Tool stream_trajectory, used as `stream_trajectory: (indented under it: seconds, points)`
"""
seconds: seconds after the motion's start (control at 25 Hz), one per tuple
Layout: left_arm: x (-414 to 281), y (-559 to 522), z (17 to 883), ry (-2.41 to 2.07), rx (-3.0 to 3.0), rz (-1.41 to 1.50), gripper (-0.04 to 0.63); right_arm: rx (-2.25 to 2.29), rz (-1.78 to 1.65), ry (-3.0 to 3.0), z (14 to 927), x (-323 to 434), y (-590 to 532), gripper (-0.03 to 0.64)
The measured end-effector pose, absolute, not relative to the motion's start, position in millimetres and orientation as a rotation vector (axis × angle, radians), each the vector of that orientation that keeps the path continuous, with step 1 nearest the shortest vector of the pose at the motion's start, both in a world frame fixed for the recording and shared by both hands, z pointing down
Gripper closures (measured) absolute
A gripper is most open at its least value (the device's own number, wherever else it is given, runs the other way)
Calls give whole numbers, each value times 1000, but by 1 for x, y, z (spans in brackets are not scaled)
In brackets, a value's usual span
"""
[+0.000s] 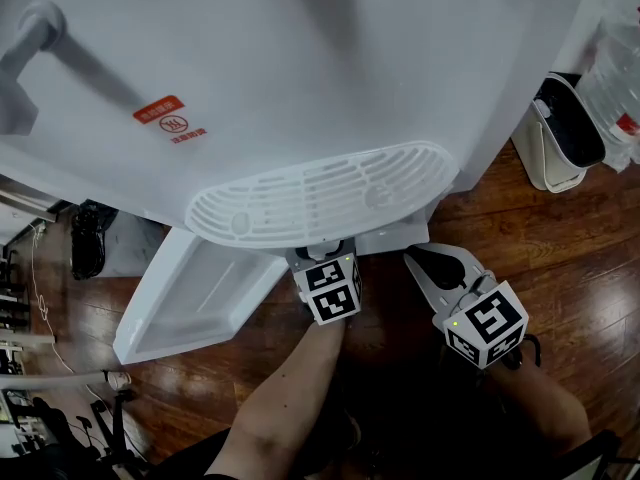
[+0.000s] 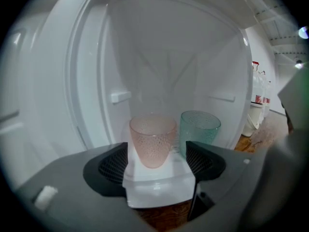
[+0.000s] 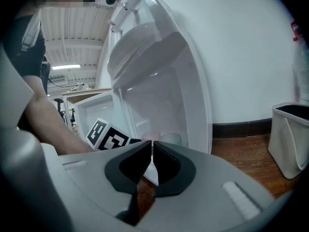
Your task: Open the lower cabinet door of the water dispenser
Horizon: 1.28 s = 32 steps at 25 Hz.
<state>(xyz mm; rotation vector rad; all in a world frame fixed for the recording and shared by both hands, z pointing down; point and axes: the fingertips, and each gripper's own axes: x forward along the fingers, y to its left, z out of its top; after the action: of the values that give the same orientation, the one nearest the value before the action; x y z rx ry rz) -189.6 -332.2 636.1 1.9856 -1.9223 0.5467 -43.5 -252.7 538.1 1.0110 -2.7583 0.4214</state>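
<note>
The white water dispenser (image 1: 300, 68) fills the head view, its slotted drip tray (image 1: 320, 193) jutting toward me. The lower cabinet door (image 1: 190, 298) stands swung open to the left. My left gripper (image 1: 322, 258) reaches under the tray toward the cabinet opening. In the left gripper view its jaws (image 2: 157, 161) are open, with a pink cup (image 2: 152, 141) just beyond them and a green cup (image 2: 199, 129) beside it, both on a white shelf (image 2: 157, 180); nothing is gripped. My right gripper (image 1: 418, 260) hangs to the right, shut (image 3: 151, 151) on nothing.
A white waste bin (image 1: 560, 133) and water bottles (image 1: 620, 78) stand at the right on the wooden floor (image 1: 560, 258). Cables and dark equipment (image 1: 88, 238) lie at the left. The open door blocks the floor left of the cabinet.
</note>
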Motion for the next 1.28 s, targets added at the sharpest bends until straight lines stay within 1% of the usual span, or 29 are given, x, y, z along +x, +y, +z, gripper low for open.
stream_trajectory:
  seconds: [0.08,0.36,0.6,0.68,0.84,1.28]
  points:
    - [-189,-335,638,-1931,1984,546,209,1010,422,-2758,539,-44,-253,604]
    - [-188,-342,642,-1947,1988,560,210,1016,431,-2740,546,-46,-259,604]
    - [-190,-346,645,-1971,1989,601,219,992,423,-2749,543,-53,-261,604]
    - [-191,-348,644,-1992,1979,601,236,999,425,-2743,544,-50,-261,604]
    - [-193,-349,645,-2020,1970,621,244,1015,451,-2730,550,-46,-262,604]
    - [-194,-358,648,-2096,1932,643,239,999,467,-2724,556,-44,-261,606]
